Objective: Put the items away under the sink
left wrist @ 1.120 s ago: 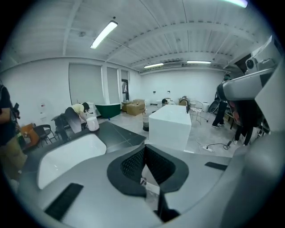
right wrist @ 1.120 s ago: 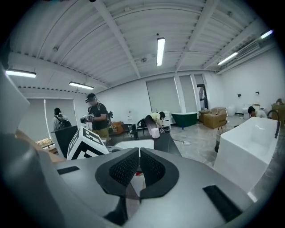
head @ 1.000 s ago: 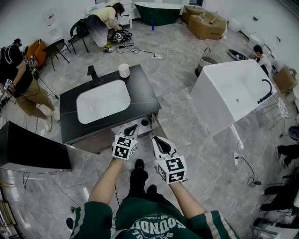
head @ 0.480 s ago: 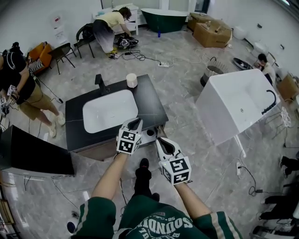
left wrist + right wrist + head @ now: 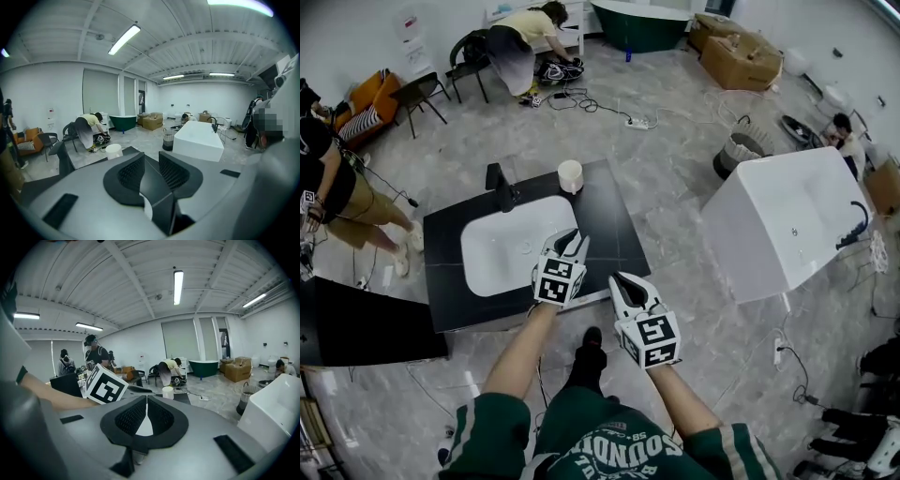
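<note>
Over the near edge of the sink (image 5: 508, 246), the left gripper (image 5: 570, 242) has just been opening, slightly parted, empty; the right gripper (image 5: 624, 283) is closed, empty.

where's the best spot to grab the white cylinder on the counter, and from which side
Take the white cylinder by its round side wall, about mid-height, with the jaws level across it. It stands upright near the back edge of the counter, and the faucet is close on its left. So probably come in from the front or the right, away from the faucet.
</note>
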A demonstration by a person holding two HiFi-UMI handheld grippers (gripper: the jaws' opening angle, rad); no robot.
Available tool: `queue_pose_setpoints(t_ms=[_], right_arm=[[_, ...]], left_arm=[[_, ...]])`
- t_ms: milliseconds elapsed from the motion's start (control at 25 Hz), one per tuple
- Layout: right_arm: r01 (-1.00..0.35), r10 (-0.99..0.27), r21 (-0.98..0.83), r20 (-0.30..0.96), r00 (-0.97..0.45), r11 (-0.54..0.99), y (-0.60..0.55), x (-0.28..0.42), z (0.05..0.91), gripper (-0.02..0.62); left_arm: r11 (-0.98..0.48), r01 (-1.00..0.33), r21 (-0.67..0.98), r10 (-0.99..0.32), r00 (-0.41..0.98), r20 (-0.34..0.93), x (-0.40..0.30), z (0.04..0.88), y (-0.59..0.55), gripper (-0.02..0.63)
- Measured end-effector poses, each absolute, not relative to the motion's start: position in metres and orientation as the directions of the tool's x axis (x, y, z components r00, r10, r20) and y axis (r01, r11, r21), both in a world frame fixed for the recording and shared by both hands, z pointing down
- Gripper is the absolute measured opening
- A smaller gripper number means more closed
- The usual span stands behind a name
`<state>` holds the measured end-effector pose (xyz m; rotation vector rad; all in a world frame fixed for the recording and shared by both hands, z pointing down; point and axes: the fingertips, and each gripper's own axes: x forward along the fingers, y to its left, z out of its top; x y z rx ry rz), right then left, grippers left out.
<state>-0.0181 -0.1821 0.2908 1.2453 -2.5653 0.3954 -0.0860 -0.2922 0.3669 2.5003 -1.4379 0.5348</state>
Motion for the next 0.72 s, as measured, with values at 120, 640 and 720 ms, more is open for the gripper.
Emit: queue_pose_setpoints(t_ms=[120,640,720], right_arm=[[-0.791,-0.716,-0.133,0.355,-0.601,0.598,-0.218,-0.030,0.294,0.043],[-0.793,-0.687,-0.161,0.418,-0.594,0.588,-0.312,-0.060,0.327,0.043],[-0.796,-0.684,-0.166,0.428,-0.590,0.582,-0.320,-0.062,0.334,0.043]], left_arm=[[-0.475,-0.880,0.003,-0.802,0.435,0.409,-0.101,0.373,-0.330,0.130],[-0.303,-0.953,0.015,-0.841,0.274,0.467,-0.148,0.430,-0.451,0.383],[-0.255,-0.967,0.016,-0.861,0.234,0.452,-0.155,0.436,-0.469,0.417]])
